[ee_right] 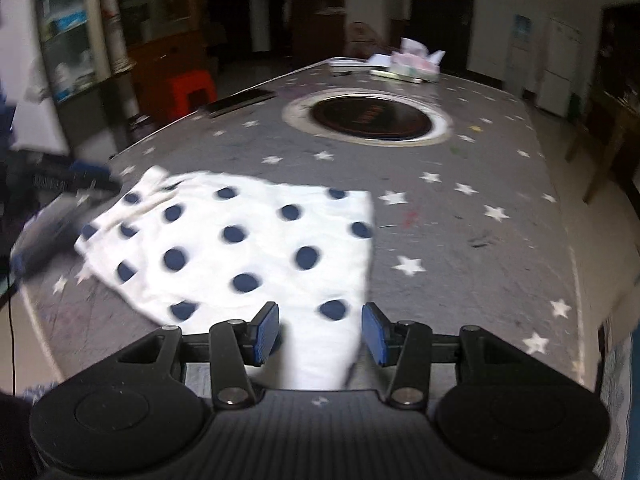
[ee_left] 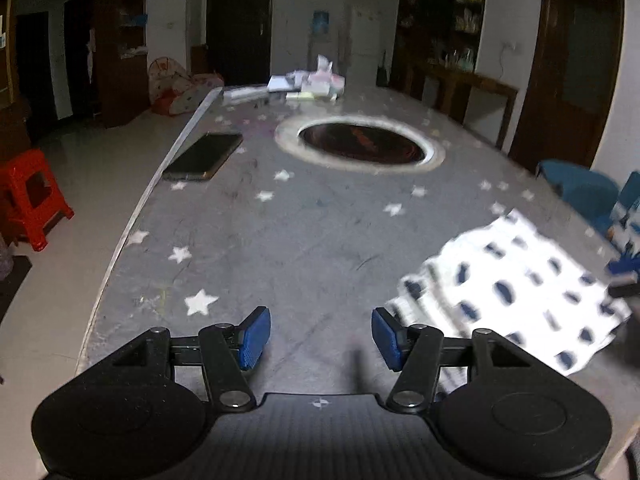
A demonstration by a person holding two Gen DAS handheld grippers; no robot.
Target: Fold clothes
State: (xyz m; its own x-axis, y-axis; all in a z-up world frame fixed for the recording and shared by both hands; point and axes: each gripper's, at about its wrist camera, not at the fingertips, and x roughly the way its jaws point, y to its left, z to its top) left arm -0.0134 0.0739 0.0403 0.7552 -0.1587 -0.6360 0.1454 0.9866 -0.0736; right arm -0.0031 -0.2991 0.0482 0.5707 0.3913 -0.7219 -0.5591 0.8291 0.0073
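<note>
— Two grippers over the table (ee_left: 280,240), and neither has hold of anything. The left gripper (ee_left: 321,338) has its blue pads apart with only bare star-printed tabletop between them.

— And the cloth?

— White cloth with dark blue dots (ee_right: 248,240), lying flat on the table's near end. From the left gripper's side it sits just to the right (ee_left: 516,292), blurred.

— Is the right gripper on it?

— The right gripper (ee_right: 320,334) is above the cloth's near edge, jaws parted. Fabric shows in the gap, but the pads aren't pressing on it.

— What else is on the table?

— A dark phone (ee_left: 204,156) near the left edge, a round black hotplate (ee_left: 360,144) sunk in the middle, a heap of papers and boxes (ee_left: 308,86) at the far end. A red stool (ee_left: 32,196) stands on the floor beside the table.
</note>
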